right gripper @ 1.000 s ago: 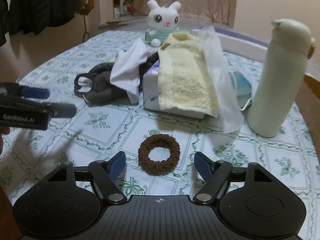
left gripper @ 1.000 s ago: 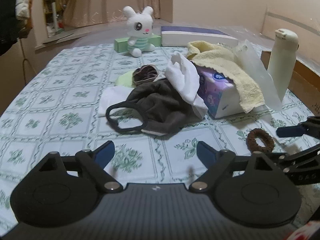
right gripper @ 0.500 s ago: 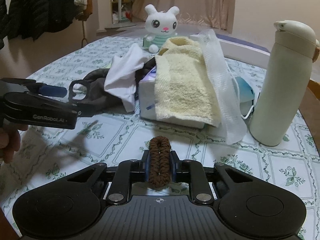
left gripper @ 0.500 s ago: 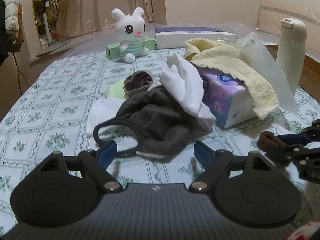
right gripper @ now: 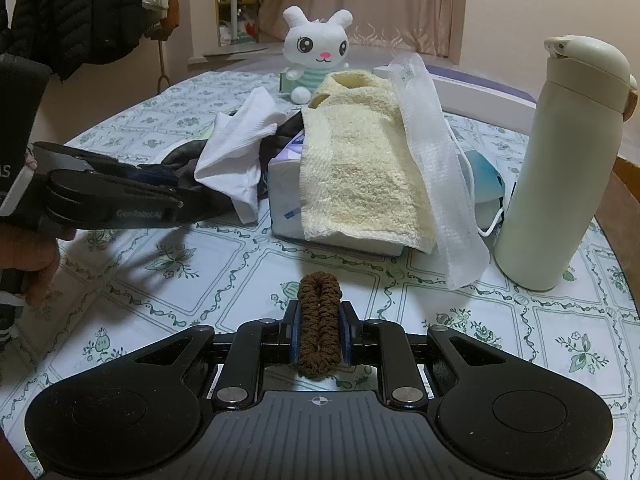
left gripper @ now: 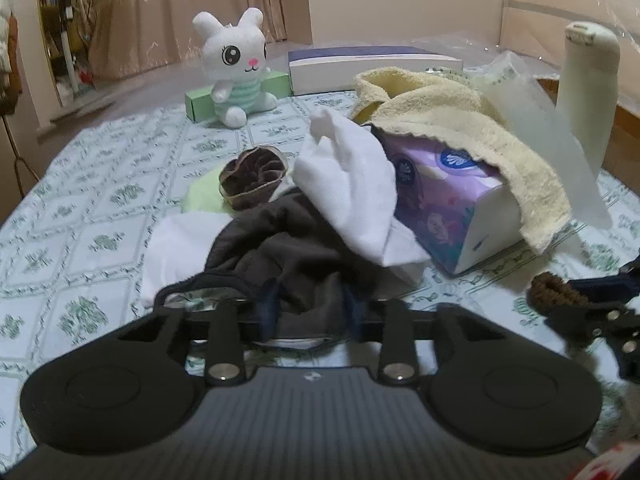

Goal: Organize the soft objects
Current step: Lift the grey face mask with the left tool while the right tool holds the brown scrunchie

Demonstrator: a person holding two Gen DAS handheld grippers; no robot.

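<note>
**A:** What have I got on the left?

**B:** My left gripper (left gripper: 308,312) has just been closing, and its 2 blue pads now pinch a bunched fold of the dark grey cloth (left gripper: 288,248). That cloth lies on the patterned tablecloth (left gripper: 100,208), partly under the white cloth (left gripper: 352,196) that leans against the purple tissue box (left gripper: 444,208).

**A:** And the right?

**B:** My right gripper (right gripper: 319,334) is clamped narrow on the brown scrunchie (right gripper: 319,320), squeezing it into an upright loop between the pads. From the right wrist view I cannot tell whether its lower edge touches the tablecloth; the gripper body hides it.

**A:** Where is the rest?

**B:** The yellow towel (right gripper: 360,172) drapes over the tissue box, with a strip of clear bubble wrap (right gripper: 436,168) lying across it. The cream bottle (right gripper: 568,160) stands upright just right of that pile. A 2nd, dark brown scrunchie (left gripper: 253,178) sits on a pale green cloth (left gripper: 202,196) behind the grey one. The white bunny plush (left gripper: 236,64) sits at the far side, against a green box (left gripper: 200,100).

**A:** Are the 2 grippers close?

**B:** Near, not touching.
</note>
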